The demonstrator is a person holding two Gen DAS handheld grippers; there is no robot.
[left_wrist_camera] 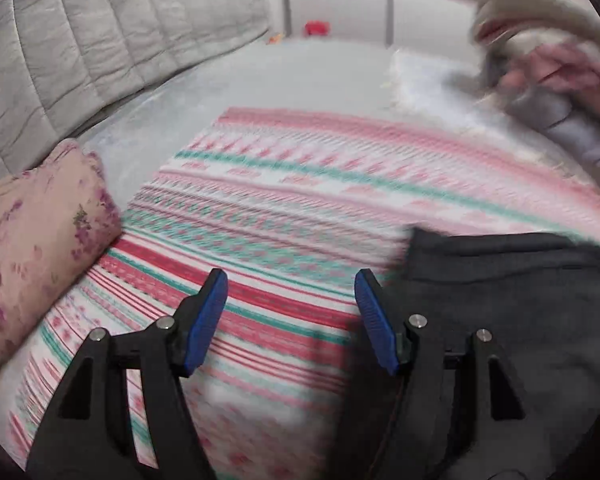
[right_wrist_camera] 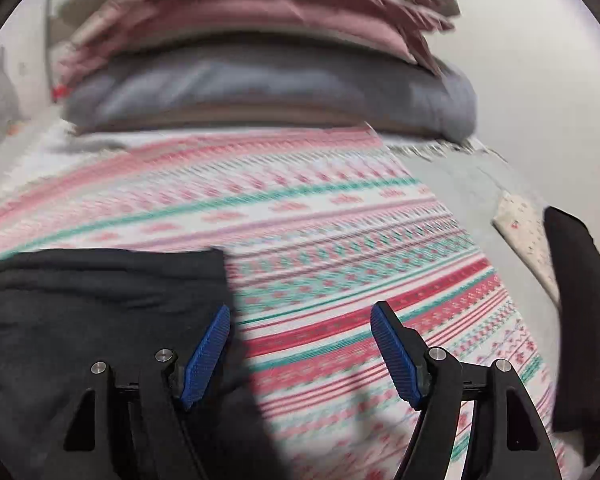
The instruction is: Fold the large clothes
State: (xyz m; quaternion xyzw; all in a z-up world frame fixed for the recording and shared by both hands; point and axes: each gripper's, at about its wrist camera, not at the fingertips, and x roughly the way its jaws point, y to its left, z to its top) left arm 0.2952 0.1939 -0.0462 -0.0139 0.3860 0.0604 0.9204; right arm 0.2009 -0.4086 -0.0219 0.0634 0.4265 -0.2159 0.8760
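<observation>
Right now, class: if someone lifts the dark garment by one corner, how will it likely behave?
The dark garment would probably droop, since soft creases cross it. It looks thick, so perhaps fairly heavy. On the striped blanket it would likely drag rather than slide.

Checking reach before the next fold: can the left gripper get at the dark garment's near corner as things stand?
Probably yes. The left gripper is open and empty, and the dark garment lies flat on the striped blanket just beside its right finger. Nothing sits between them; the floral pillow is on the other side.

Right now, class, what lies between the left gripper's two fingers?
Only the striped blanket shows between the left gripper fingers; the dark garment lies beside, left wrist view.
</observation>
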